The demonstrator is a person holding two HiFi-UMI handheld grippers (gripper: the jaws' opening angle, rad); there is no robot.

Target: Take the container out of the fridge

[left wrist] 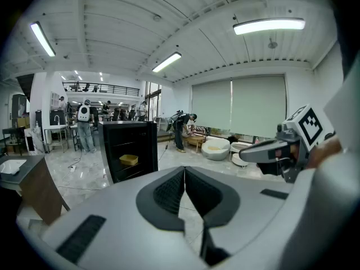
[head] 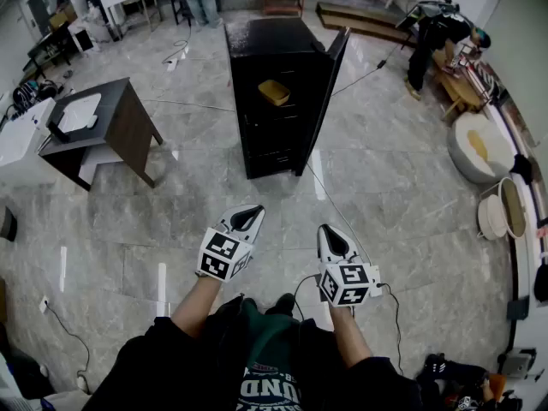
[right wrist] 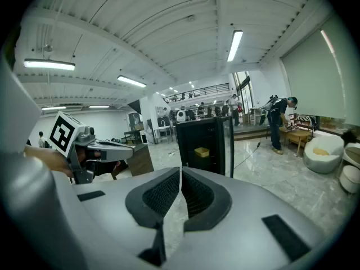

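Though in fridge (head: 267, 139), container (head: 273, 92) far from left gripper (head: 250, 216); right gripper (head: 330, 234) too

I find the container (head: 273, 92), a shallow yellow rectangular tub, lying level on an upper shelf (head: 289, 106) inside the black fridge (head: 265, 37), which stands upright well ahead of me, its door (head: 330, 71) swung open.

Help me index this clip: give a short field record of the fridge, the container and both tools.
fridge: black, standing ahead, door open
container: yellow, inside the fridge, upper part
left tool: shut, empty, well short of the fridge
right tool: shut, empty, beside the left tool
task stage: container not yet reached
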